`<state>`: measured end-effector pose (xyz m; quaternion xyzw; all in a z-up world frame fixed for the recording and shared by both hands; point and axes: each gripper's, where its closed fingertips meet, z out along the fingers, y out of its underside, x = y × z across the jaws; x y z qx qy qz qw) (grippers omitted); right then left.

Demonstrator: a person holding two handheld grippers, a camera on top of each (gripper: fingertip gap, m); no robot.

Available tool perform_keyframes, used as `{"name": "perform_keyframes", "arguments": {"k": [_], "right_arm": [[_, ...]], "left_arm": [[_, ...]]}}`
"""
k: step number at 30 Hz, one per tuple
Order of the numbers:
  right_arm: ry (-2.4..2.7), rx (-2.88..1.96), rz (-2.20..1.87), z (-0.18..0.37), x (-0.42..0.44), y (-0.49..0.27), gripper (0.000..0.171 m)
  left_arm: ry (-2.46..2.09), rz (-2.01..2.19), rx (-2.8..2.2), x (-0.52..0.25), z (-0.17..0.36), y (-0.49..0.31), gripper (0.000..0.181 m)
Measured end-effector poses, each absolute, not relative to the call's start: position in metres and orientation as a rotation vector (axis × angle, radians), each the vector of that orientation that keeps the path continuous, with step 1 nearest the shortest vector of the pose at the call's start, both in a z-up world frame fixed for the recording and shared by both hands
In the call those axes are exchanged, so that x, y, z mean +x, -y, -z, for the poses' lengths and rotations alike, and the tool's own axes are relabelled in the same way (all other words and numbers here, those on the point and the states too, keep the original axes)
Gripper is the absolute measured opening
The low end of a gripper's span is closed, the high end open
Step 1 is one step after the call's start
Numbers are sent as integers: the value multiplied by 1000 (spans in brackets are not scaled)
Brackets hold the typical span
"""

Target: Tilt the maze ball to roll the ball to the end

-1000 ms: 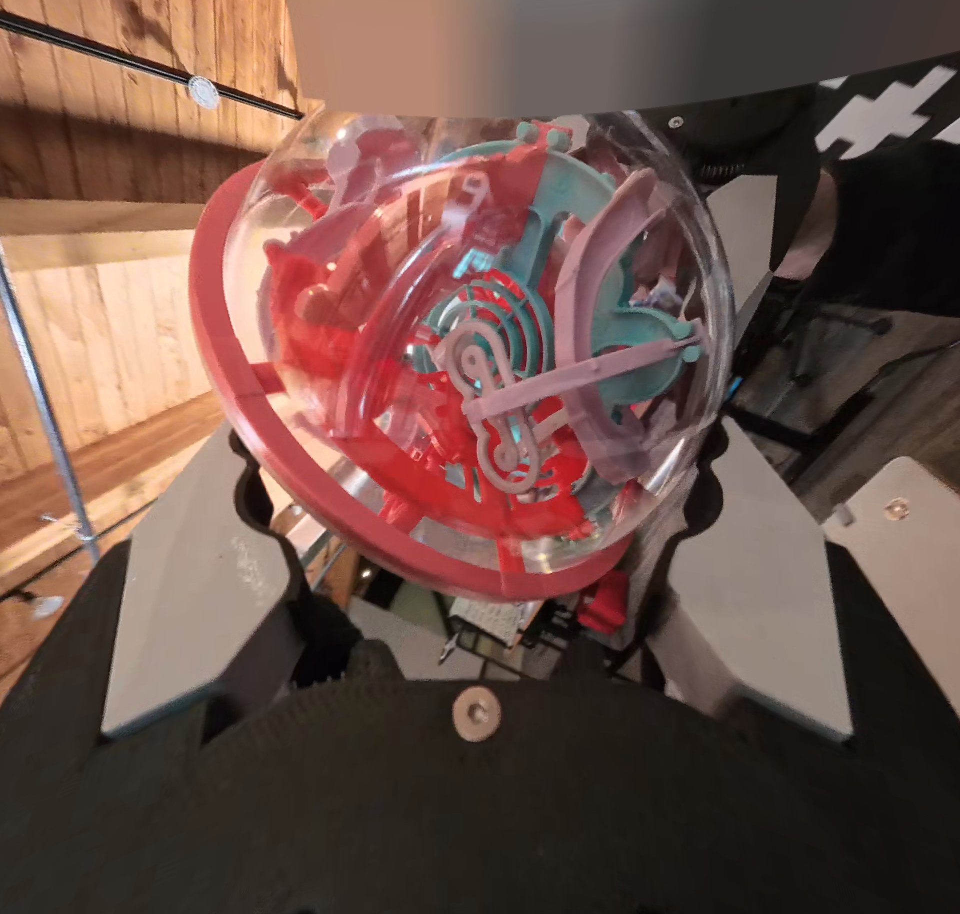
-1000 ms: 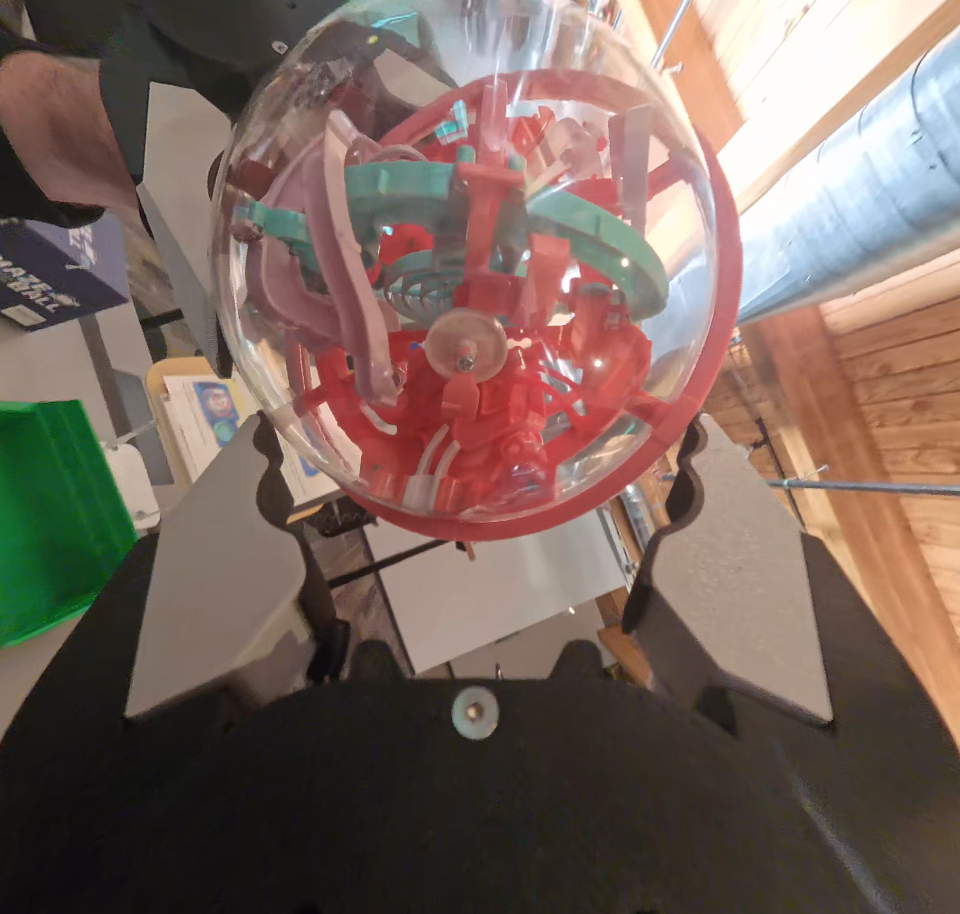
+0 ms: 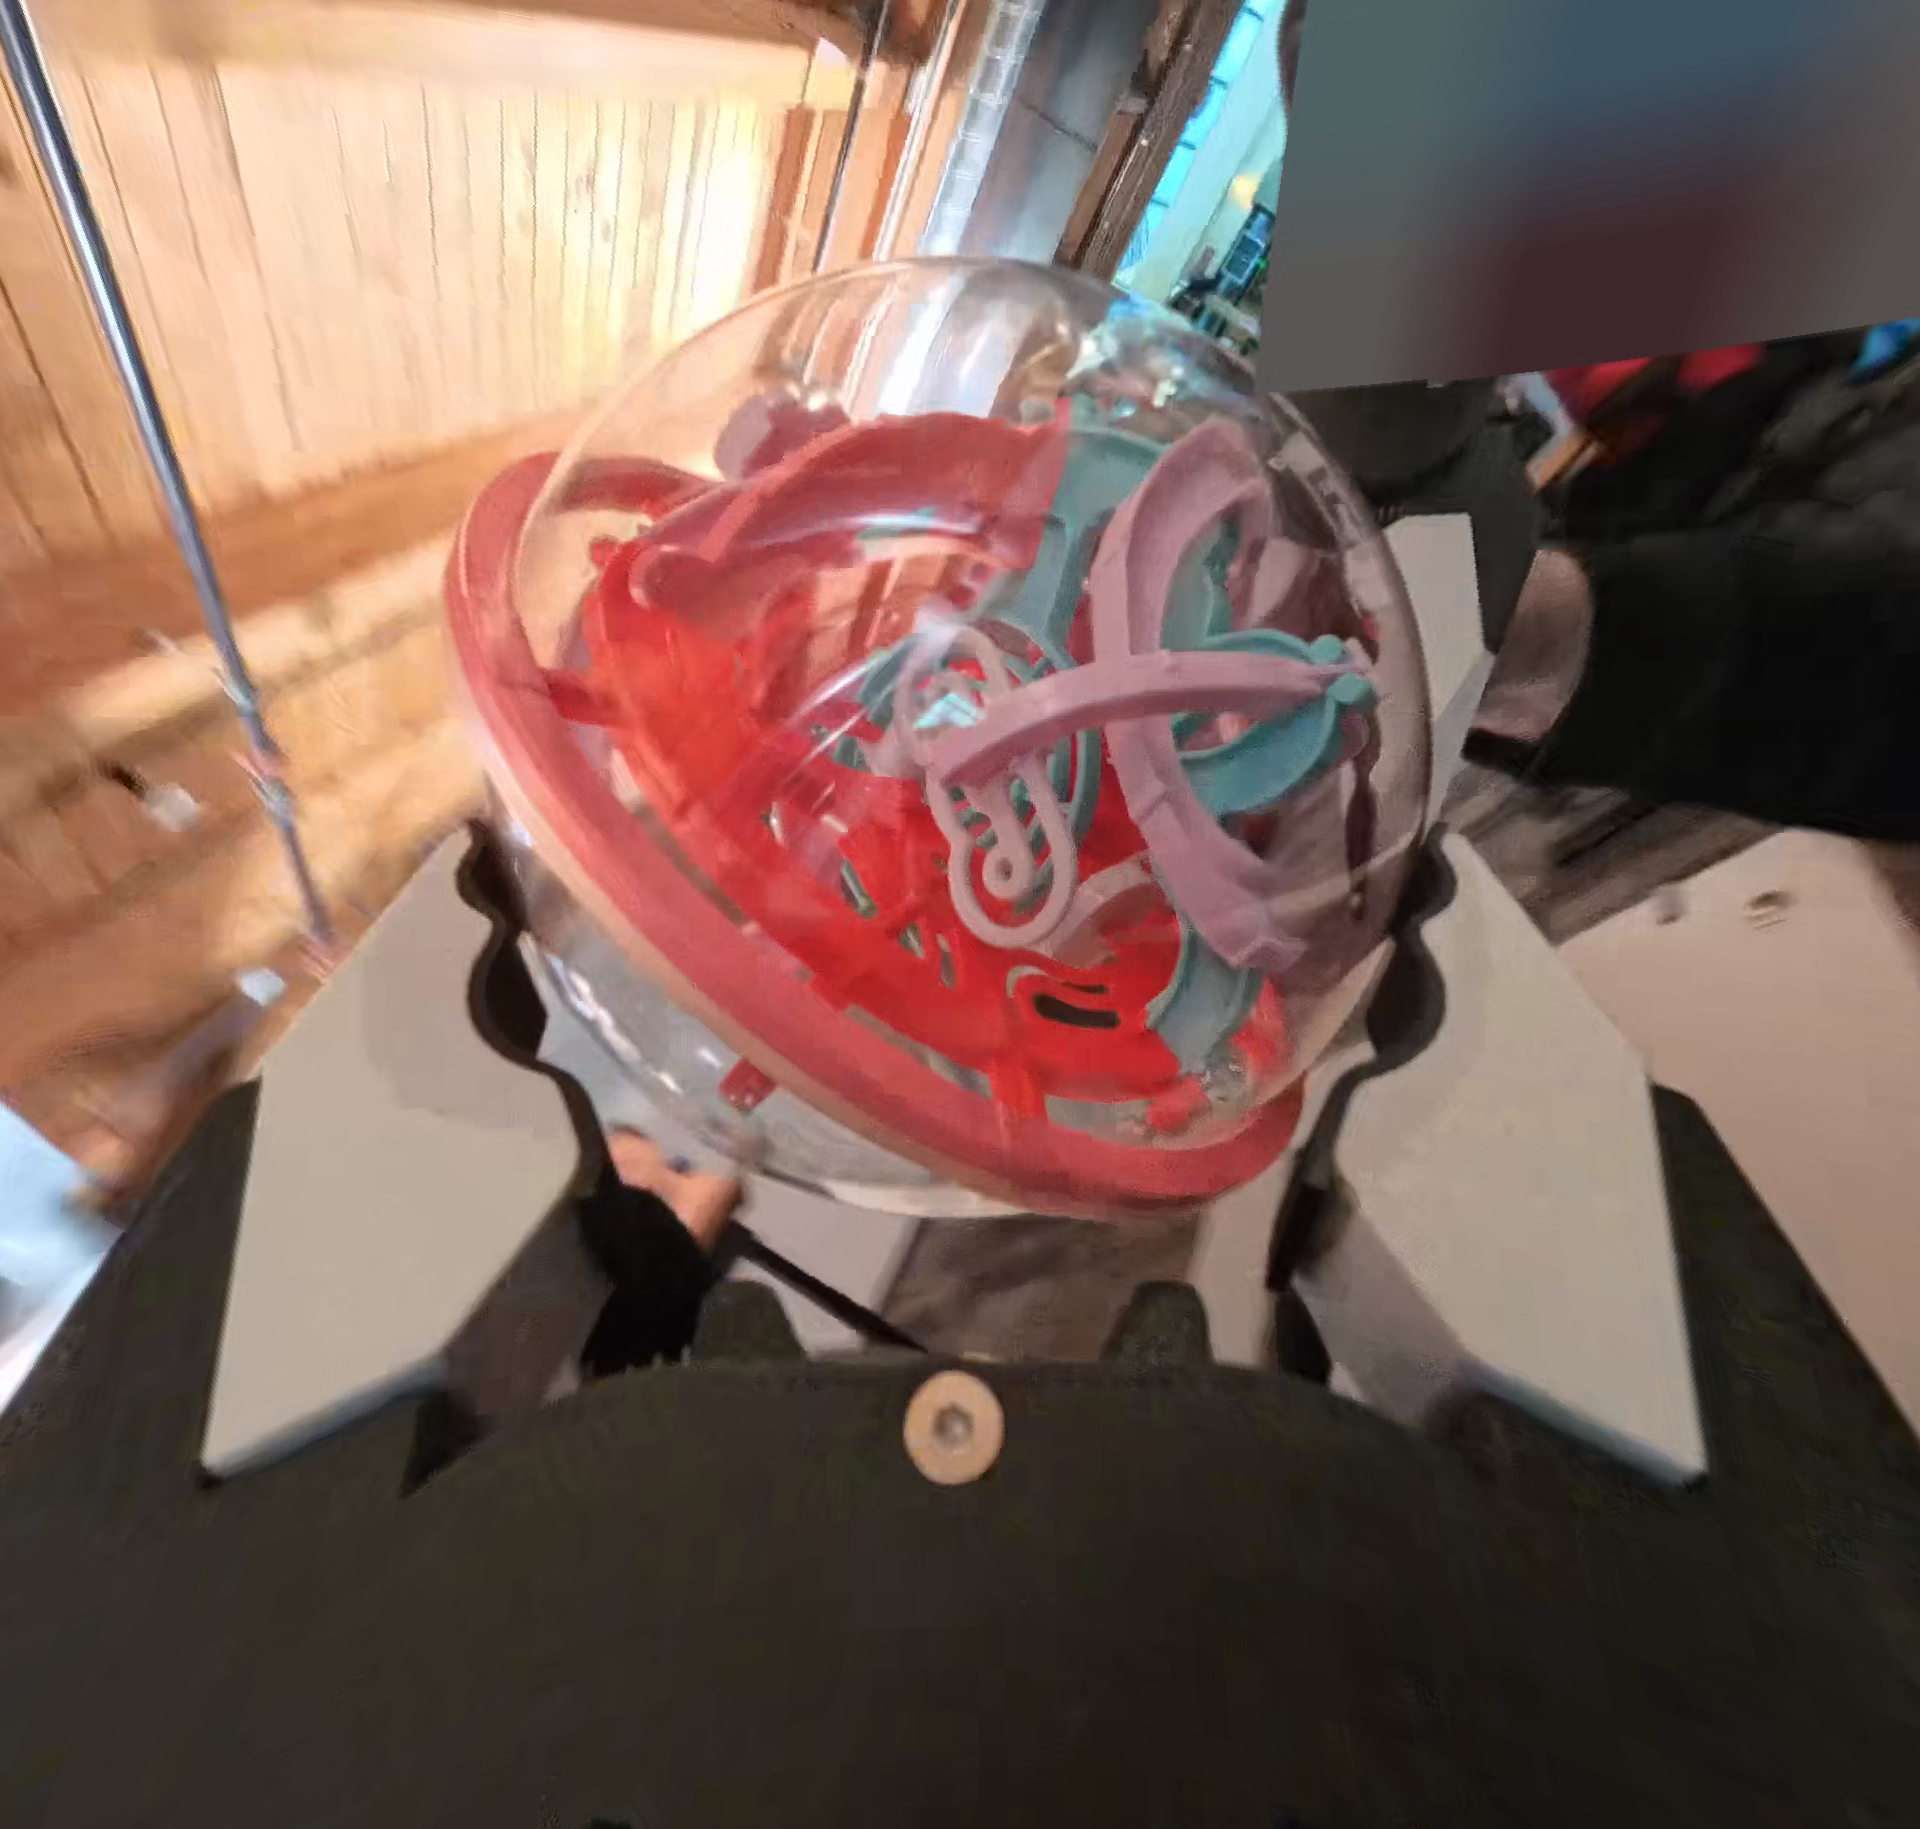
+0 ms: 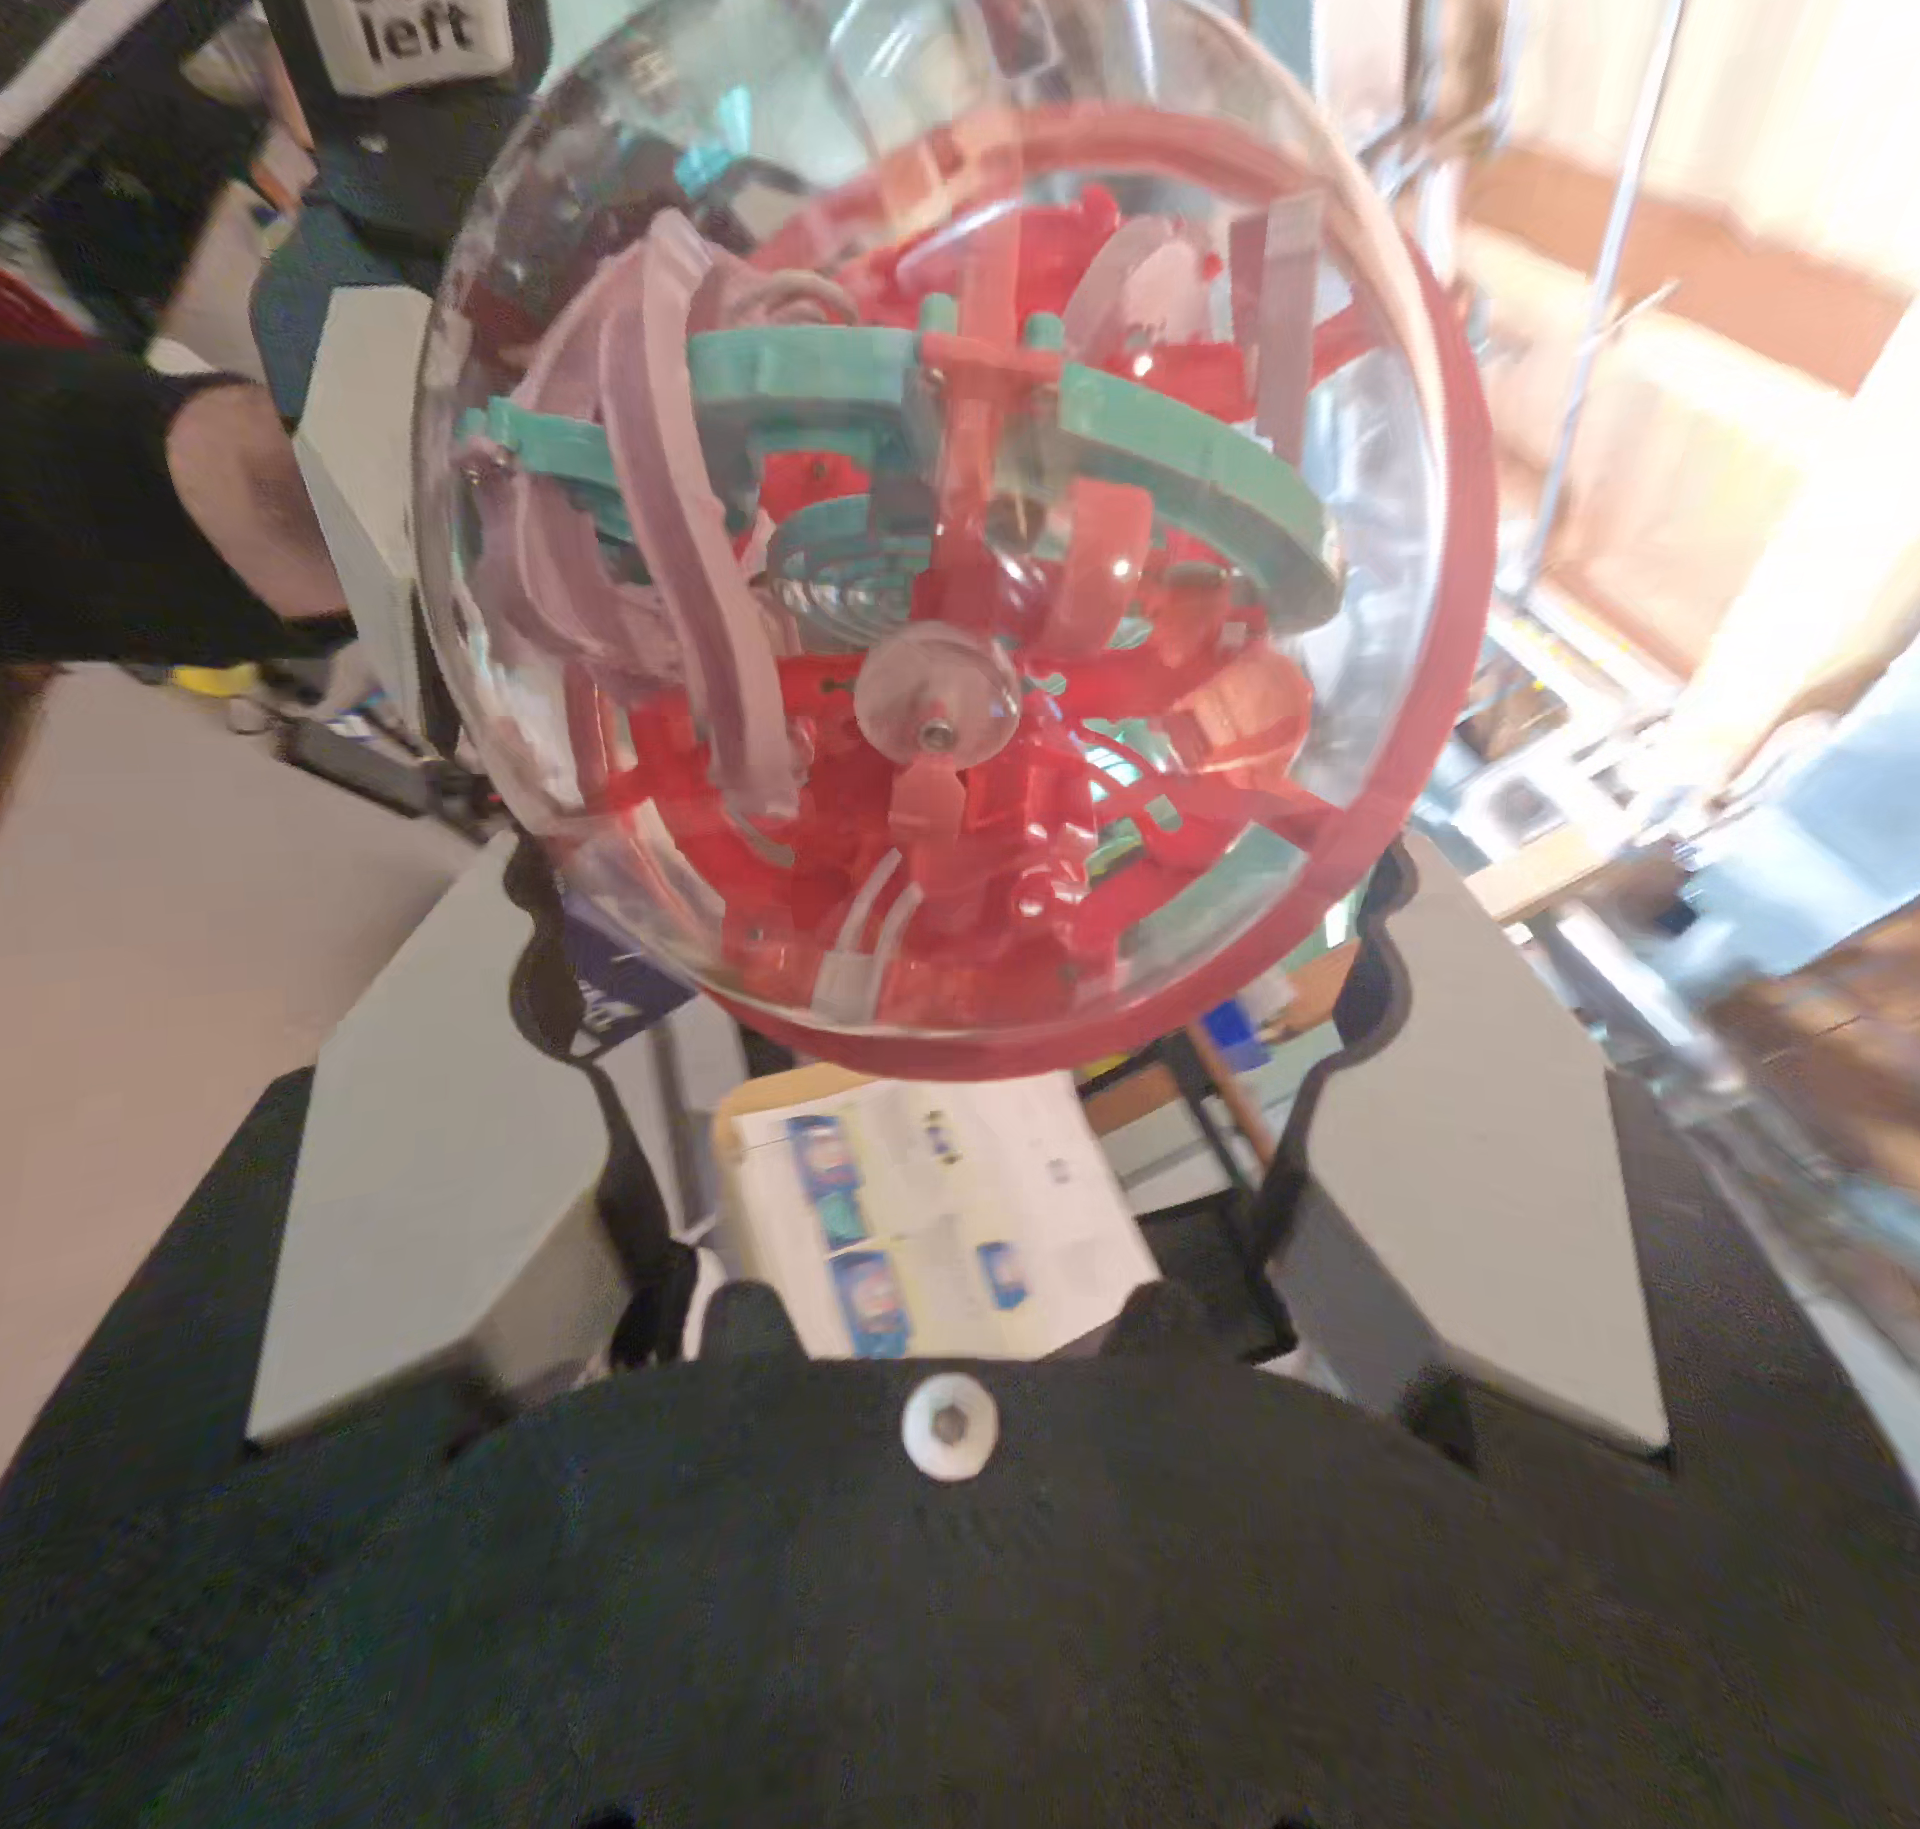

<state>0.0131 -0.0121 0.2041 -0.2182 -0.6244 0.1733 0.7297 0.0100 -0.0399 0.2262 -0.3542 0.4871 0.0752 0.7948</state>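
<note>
The maze ball [image 3: 940, 740] is held up in the air between the two grippers, away from any table. The left gripper [image 3: 951, 906] closes on it from one side, with both fingers pressed against the clear shell, and the right gripper [image 4: 956, 906] grips it the same way from the opposite side. In the right wrist view, the left gripper also shows behind the sphere, at the upper left.

The step in hand, as I judge it, is the tilting itself. To do it well, both wrists should turn together and slowly, so that the shell does not slip between the fingers (smooth plastic gives little friction). The backgrounds are blurred, so the motion seems already rather quick; smaller and calmer tilts would give the ball inside more time to follow its track.

The sphere is the only container here. Inside are red tracks [image 4: 935, 844], teal tracks [image 4: 1195, 449] and pale lilac tracks [image 3: 1174, 699], and a red ring [image 3: 665, 948] goes around the shell. The small rolling ball I cannot find in either view, so how far along the path it is cannot be told.

Below the sphere, a printed sheet [image 4: 935, 1218] lies on a surface.
</note>
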Motion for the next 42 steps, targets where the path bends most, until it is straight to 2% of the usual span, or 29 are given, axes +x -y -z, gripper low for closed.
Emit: {"name": "perform_keyframes", "arguments": {"k": [6,12,22,24,26,28,29,35,42], "right_arm": [[1439,-631,-518,-126,-19,-22,154],[1495,-715,-590,-85,-44,-47,155],[1526,-660,-618,-65,-71,-52,155],[1507,-588,-607,-78,-63,-33,155],[1444,-481,-674,-114,-48,-8,155],[1420,-515,-702,-140,-60,-30,155],[1435,-555,-705,-141,-70,-48,155],[1486,-726,-781,-76,-90,-91,155],[1501,-861,-861,-35,-95,-111,155]], "left_arm": [[-861,208,-1040,-25,-128,-21,158],[-776,282,-1160,-50,-81,-48,158],[-725,276,-1145,-77,-57,-56,158],[-747,213,-1105,-72,-68,-40,158],[-781,257,-1168,-55,-92,-19,159],[-798,175,-1162,-65,-129,-30,158],[-793,182,-1237,-76,-131,-49,158],[-674,387,-1278,-94,-66,-93,158],[-617,479,-1415,-98,-22,-112,159]]}}
